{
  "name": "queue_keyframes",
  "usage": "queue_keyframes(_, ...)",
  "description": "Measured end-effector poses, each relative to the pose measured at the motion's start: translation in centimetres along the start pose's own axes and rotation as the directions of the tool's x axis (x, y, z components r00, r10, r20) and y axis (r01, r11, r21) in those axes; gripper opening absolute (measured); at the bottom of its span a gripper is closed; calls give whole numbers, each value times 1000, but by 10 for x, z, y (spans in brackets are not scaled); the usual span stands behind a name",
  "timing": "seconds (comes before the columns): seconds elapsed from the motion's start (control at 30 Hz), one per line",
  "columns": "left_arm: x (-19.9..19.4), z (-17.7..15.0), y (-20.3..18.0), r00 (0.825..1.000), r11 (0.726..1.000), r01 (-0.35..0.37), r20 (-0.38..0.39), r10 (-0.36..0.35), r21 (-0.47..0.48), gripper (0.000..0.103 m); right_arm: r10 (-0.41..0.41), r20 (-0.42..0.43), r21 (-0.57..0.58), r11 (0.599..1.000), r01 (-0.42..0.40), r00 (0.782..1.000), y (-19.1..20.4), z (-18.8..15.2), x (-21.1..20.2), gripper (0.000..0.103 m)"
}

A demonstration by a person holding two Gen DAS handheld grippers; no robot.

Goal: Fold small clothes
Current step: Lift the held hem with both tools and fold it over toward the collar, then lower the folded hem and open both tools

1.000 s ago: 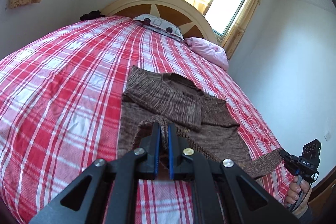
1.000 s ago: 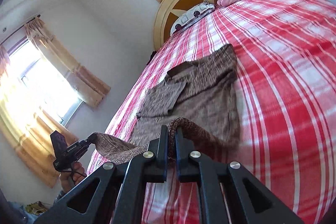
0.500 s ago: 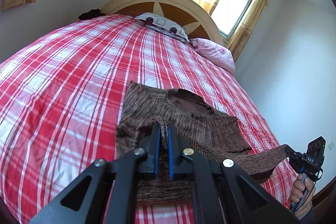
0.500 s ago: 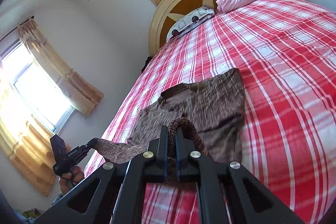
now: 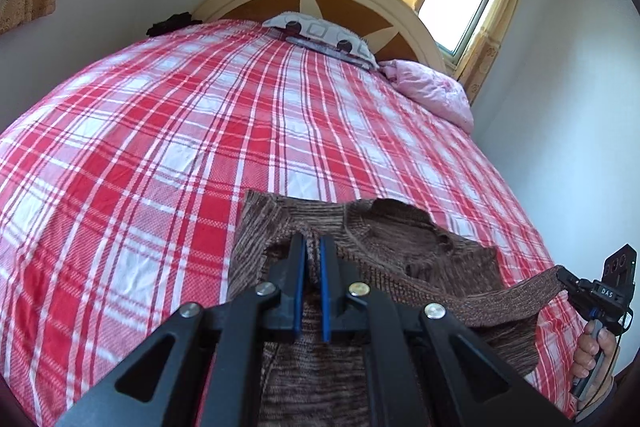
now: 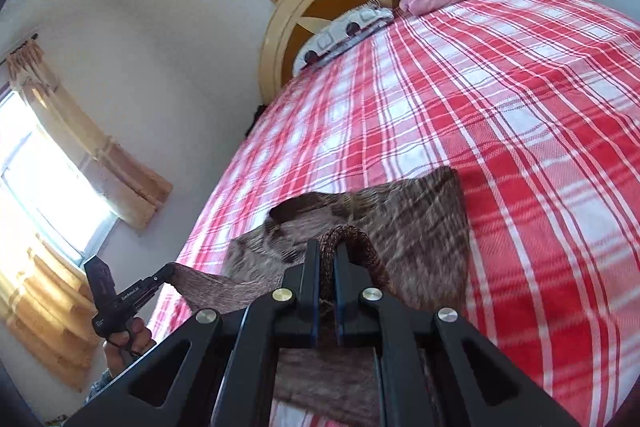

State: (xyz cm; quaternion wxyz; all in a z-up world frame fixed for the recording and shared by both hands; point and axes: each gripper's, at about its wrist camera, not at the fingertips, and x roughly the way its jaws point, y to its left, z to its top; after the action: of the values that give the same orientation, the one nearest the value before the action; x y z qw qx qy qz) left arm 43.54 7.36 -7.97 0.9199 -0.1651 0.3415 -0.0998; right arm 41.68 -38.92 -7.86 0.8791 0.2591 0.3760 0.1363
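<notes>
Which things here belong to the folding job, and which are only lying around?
Job: brown sweater; left gripper and right gripper, both shut on its hem; bedspread as work surface.
Lying about: patterned pillow; pink pillow; dark item by the headboard.

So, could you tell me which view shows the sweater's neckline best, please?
The left wrist view: the brown sweater's open neckline faces the camera, sharp. The right wrist view shows the neckline motion-blurred, partly behind the right gripper.
</notes>
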Motion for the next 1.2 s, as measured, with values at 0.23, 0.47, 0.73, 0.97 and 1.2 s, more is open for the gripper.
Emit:
queue_keyframes(0.23,46,15,10,999,1000,-19,-34,18,-20,7,-31,-28,31,999,32,999,-24,25,45,5)
queue_keyframes(0.47,87,24,9,994,997,-76,-75,77,14,7,-81,-77,60,995,85,994,-53,41,89,5)
queue_keyframes(0.73,100,37,26,979,980,-196,-64,193,-40,16,-170,-107,89,980,180,980,-80,56,122,15)
queue_keyframes(0.97,58,28,15,957,953,-289,50,285,89,69,-188,-29,-17,982,187,982,-55,54,93,54)
queue_keyframes(1.2,72,-8,-21,952,917,-271,-63,301,292,69,-203,-198,-276,950,144,959,1,12,122,54)
